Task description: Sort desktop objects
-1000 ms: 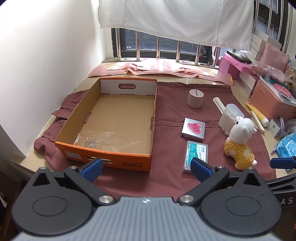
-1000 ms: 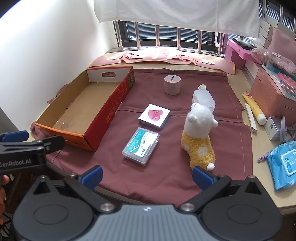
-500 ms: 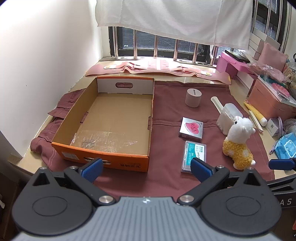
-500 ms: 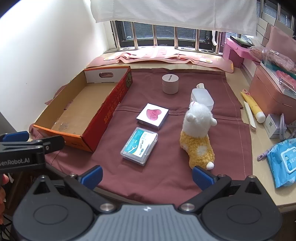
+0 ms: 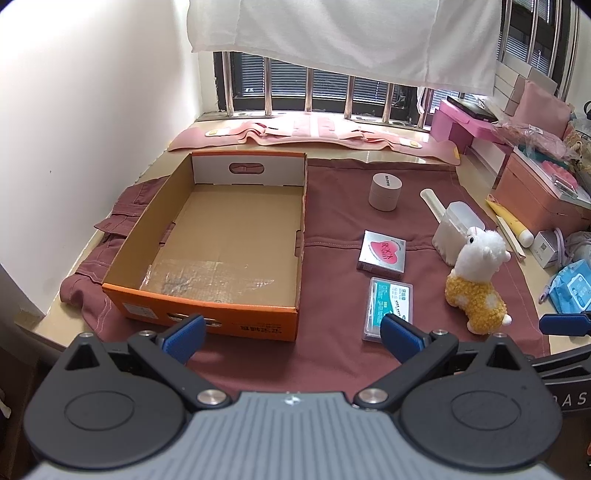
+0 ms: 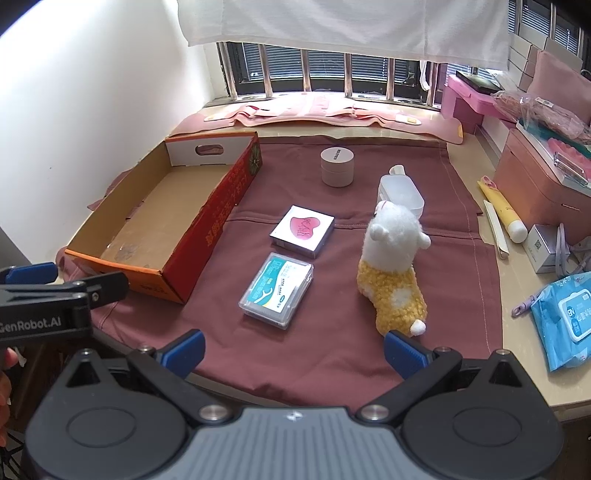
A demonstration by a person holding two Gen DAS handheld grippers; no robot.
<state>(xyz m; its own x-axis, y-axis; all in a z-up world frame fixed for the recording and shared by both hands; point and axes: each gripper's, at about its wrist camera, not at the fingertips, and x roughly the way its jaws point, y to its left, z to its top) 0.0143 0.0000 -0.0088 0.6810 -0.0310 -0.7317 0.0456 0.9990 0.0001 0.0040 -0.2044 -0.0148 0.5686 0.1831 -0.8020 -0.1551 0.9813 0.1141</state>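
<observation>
Corrugated cardboard box [image 5: 229,236] rectangular; fluffy plush alpaca [image 6: 391,269] on maroon cloth [image 6: 332,332].

Maroon cloth [image 6: 332,343] covers the worktop [image 6: 524,373]. White curtain [image 5: 343,33] hangs over the barred window [image 5: 325,92]. Pink fabric [image 5: 314,133] lies along the sill. Pink storage boxes [image 6: 532,184] stand far right, blue wipes pack [image 6: 569,314] near the edge.

Bright, even light; perhaps slight fisheye-edge softness
</observation>
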